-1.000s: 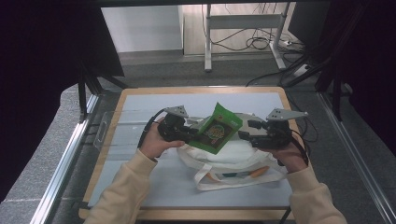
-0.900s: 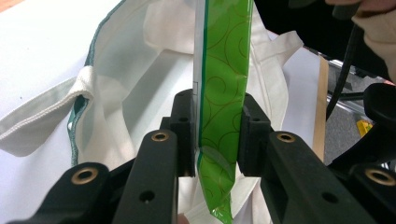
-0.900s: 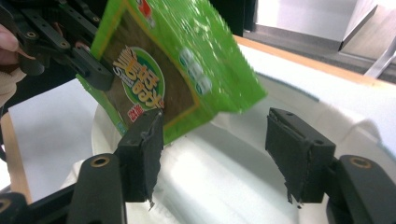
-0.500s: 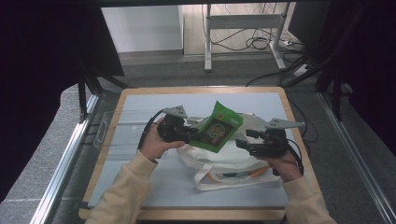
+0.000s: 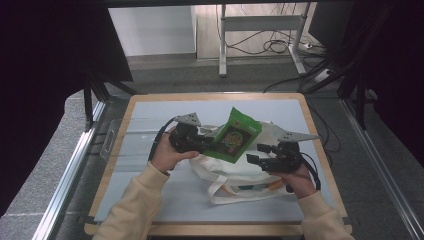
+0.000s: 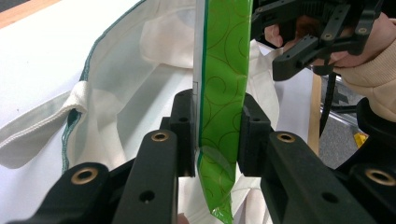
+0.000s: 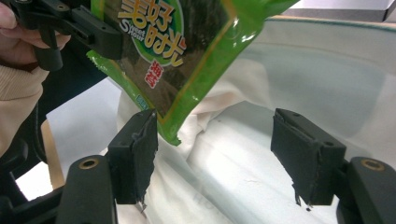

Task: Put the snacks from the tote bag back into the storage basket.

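Cream sleeves (image 5: 135, 200), black grippers with brass-ringed screw holes, grey triangular top plates (image 5: 188, 119), black cables

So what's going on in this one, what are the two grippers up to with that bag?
A person works at a table with a two-jaw gripper in each hand. The left gripper is clamped on the edge of a glossy green snack packet, holding it up over a cream cloth tote bag that lies on the light blue mat. The right gripper has just been opening; its jaws stand wide just above the bag's cloth, with nothing pinched. The packet is not yet inside the bag.
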Motion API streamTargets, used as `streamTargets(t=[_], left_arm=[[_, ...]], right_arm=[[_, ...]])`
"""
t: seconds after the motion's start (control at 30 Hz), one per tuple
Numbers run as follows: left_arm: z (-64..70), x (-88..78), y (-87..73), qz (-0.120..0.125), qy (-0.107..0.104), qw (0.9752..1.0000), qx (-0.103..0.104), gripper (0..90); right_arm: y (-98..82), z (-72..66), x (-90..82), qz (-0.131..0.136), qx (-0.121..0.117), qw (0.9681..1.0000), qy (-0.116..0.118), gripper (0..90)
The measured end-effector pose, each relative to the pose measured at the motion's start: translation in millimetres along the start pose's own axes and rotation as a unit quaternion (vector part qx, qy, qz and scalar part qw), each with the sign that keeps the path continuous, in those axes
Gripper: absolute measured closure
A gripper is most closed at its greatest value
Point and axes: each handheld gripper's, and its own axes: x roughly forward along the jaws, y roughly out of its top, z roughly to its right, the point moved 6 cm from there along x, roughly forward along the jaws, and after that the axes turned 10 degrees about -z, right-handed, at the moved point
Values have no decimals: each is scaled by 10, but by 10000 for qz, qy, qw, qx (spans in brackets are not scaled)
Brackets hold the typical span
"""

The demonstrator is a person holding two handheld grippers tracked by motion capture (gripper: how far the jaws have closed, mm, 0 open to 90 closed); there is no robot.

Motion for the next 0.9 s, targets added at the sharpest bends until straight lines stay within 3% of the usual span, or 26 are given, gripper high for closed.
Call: streamTargets(t=[0.23, 0.43, 0.9], left_arm=[[12, -9, 19, 75, -66, 9999, -21, 724], [26, 5, 26, 94, -94, 9999, -13, 724], [47, 29, 41, 110, -160, 9998, 7, 723]], right_arm=[[10, -67, 123, 36, 36, 9998, 206, 315], [67, -148, 236, 157, -74, 9991, 393, 317], [117, -136, 339, 341, -39, 9978, 567, 359]])
